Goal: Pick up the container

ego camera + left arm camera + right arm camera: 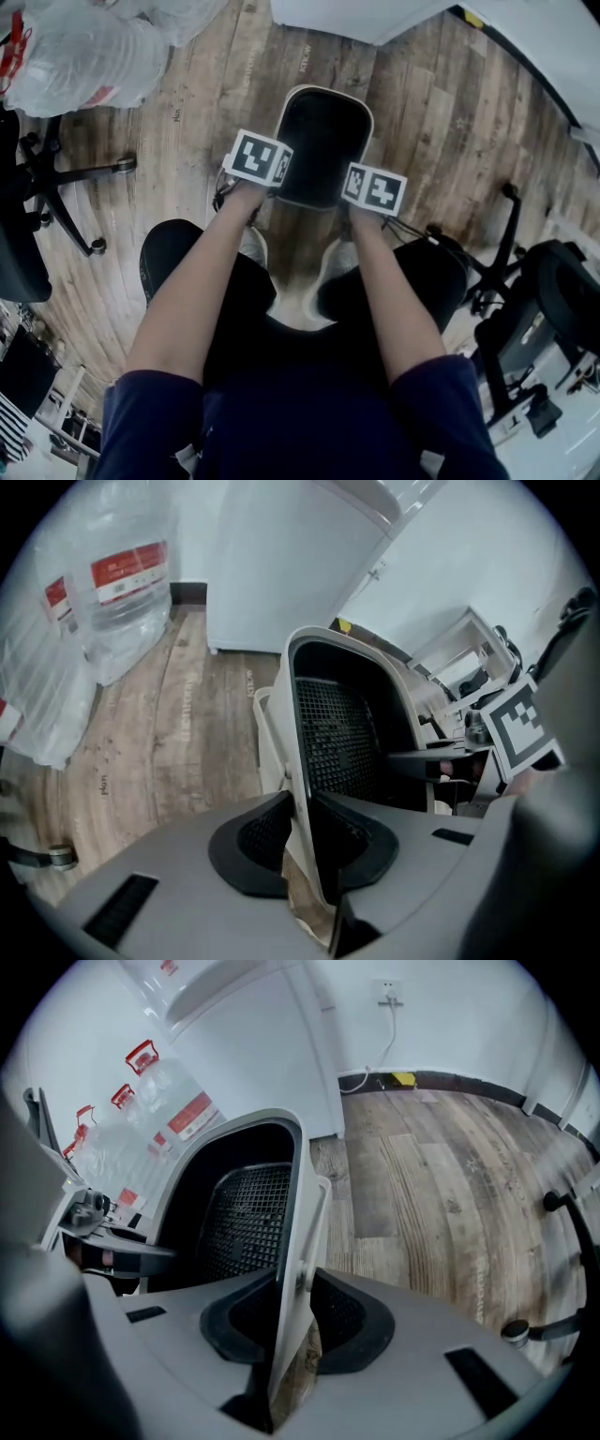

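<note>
Container [323,141] is the thing to lift, and it stands on the wood floor [187,112], the biggest thing here. It sits out in the open part of the floor, just in front of the person's shoes [251,246], with its mouth facing up. It has a pale rim, and the inside is dark with a net pattern. Its long way runs straight away from the person, so its two long sides are on the left and the right.

Big clear bags [84,56] lie by the far left edge of the floor, well apart from it. Rolling chairs [56,202] stand at the left and right edges.

The left gripper [303,841] is on the left long side and the right gripper [292,1321] is on the right long side. Each one has the thin side wall between its jaws, one jaw inside and one outside. The black pads [248,844] press on that wall, so both grippers are clamped on the container.

Both grippers are about equally close, and both hold near the end by the person. I think the next move is a lift straight up with both hands together. Since the hold is near one end, the far end might tip down.
</note>
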The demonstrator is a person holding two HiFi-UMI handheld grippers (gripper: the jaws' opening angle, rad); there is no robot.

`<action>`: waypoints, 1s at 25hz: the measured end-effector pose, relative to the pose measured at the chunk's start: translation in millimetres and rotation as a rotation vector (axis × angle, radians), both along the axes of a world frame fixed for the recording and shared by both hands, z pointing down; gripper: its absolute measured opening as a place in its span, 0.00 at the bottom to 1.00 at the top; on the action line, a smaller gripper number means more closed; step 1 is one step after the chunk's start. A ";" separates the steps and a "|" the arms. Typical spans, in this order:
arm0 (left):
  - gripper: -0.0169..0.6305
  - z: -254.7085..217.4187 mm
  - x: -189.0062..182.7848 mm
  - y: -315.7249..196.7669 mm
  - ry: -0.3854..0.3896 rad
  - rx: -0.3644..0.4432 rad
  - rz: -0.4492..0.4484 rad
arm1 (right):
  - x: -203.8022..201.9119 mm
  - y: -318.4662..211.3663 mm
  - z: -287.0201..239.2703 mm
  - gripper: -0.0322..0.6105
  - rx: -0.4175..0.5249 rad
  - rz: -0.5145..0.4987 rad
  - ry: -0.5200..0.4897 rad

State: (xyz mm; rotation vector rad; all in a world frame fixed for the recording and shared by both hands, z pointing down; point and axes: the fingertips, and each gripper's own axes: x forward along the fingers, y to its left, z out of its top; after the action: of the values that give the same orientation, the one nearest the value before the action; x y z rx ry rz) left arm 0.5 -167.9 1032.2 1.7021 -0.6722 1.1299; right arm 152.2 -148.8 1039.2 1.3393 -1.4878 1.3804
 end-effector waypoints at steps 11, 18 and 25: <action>0.16 -192.2 -5.9 -21.9 0.033 0.080 0.003 | -6.6 -29.2 -195.1 0.19 0.088 -0.013 -0.028; 0.17 -329.7 -7.6 4.8 0.053 0.079 -0.044 | -7.6 -8.7 -331.4 0.18 0.089 -0.012 -0.031; 0.17 -454.9 -18.3 29.6 0.074 0.103 -0.132 | -19.0 -0.5 -464.7 0.18 0.159 -0.082 -0.032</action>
State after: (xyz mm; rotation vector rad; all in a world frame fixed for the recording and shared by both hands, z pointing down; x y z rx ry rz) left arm -17.8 -138.3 577.3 1.7494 -0.7958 0.9501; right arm 133.3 -149.3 574.5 1.3411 -1.6846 1.2595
